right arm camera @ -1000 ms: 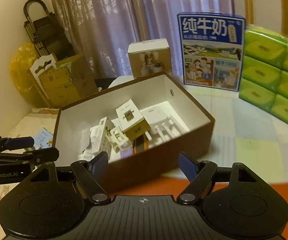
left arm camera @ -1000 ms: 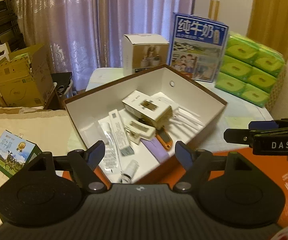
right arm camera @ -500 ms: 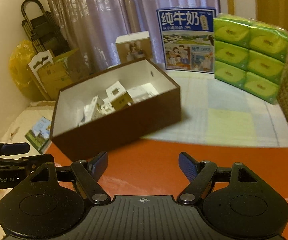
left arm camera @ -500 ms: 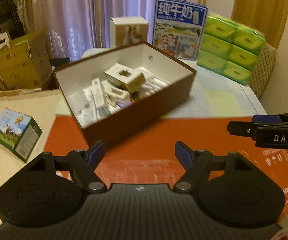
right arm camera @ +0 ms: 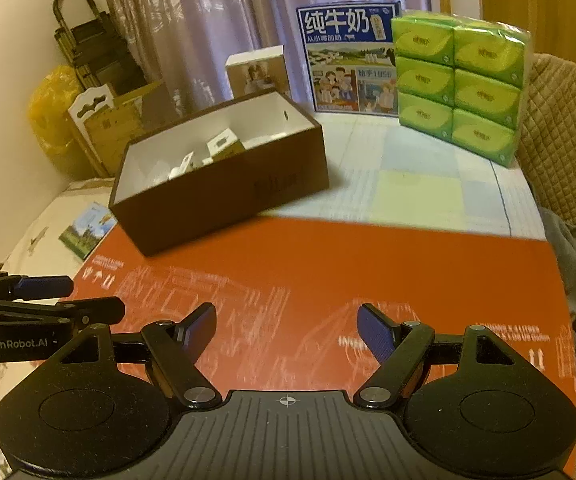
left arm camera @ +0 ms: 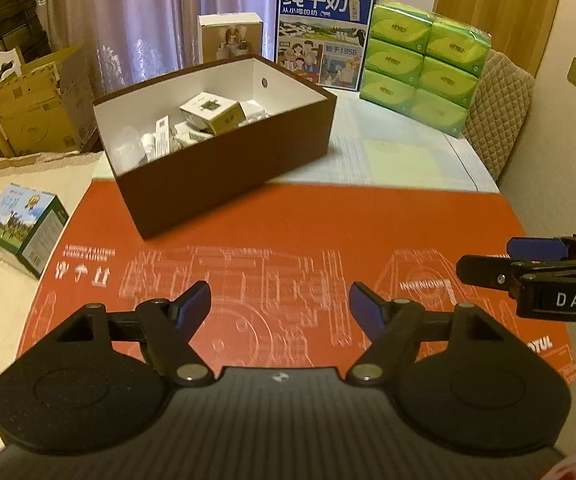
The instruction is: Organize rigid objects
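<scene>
Claws of both hand-held units stood spread and empty: the left claw (left arm camera: 280,302) and the right claw (right arm camera: 286,324) hung side by side above the orange printed cardboard sheet (left arm camera: 288,232), nothing between the blue pads.

The task's things, a heap of small white cartons and tubes (left arm camera: 192,124), lay inside the open brown rectangular box with a white lining (left arm camera: 228,172). That box sat on the far left part of the orange sheet, well apart from both claws.

The step in hand appeared to be a reset or a pause between picks, with both claws clear of the box. To do the next pick well, one claw should probably come over the near wall of the box from above and take one carton across its narrow faces. The other claw could steady the brown wall, since the light box may slide on the smooth sheet. The heaped items could shift when one is lifted.

Beyond the box, the worktop (right arm camera: 427,192) carried a pale checked cloth. Behind the box stood a small beige carton (left arm camera: 230,36), a blue milk case (left arm camera: 323,32) and a green tissue multipack (left arm camera: 423,64). Left of the box lay a small green-and-blue carton (left arm camera: 20,228) on a cream cover. Purple curtains (left arm camera: 148,12) closed the room behind the box, and a quilted chair back (right arm camera: 567,128) stood to its right.
</scene>
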A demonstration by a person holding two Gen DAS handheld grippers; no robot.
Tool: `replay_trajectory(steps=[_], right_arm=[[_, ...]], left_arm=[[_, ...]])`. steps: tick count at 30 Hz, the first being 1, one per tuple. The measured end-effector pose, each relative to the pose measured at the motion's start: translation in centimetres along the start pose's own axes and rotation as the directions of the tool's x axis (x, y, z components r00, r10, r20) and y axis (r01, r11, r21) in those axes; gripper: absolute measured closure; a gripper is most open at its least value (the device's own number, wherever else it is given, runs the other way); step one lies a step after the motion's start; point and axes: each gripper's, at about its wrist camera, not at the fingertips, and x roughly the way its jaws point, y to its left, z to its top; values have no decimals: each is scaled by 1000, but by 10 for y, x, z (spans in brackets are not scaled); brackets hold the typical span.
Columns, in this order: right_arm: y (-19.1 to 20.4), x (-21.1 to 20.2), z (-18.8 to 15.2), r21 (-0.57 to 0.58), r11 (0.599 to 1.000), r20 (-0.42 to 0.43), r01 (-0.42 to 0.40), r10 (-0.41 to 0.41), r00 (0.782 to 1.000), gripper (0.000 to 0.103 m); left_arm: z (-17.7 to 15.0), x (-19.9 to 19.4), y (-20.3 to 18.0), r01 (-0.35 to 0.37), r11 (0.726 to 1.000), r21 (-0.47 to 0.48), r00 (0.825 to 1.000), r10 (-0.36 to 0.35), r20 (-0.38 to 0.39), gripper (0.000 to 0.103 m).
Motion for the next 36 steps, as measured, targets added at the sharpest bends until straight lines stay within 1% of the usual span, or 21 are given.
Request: replay_trajectory(steps=[9, 17, 27, 36], right_arm=[[-4, -34, -40, -17, 1000, -29, -24, 24, 999, 28], [-4, -50, -61, -22, 999, -45, -30, 29, 999, 28], [-7, -60, -76, -24, 999, -54, -32, 30, 998, 28], [-13, -64, -80, -21, 999, -55, -29, 28, 998, 28]], left_arm=[[-38, -24, -28, -16, 1000, -4, 1000, 16, -18, 30], [-61, -43, -40, -23, 1000, -15, 1000, 23, -15, 30], [-73, -50, -49, -27, 999, -21, 1000, 27, -16, 30], [-77, -51, -57, -27, 999, -19, 1000, 26, -15, 30]])
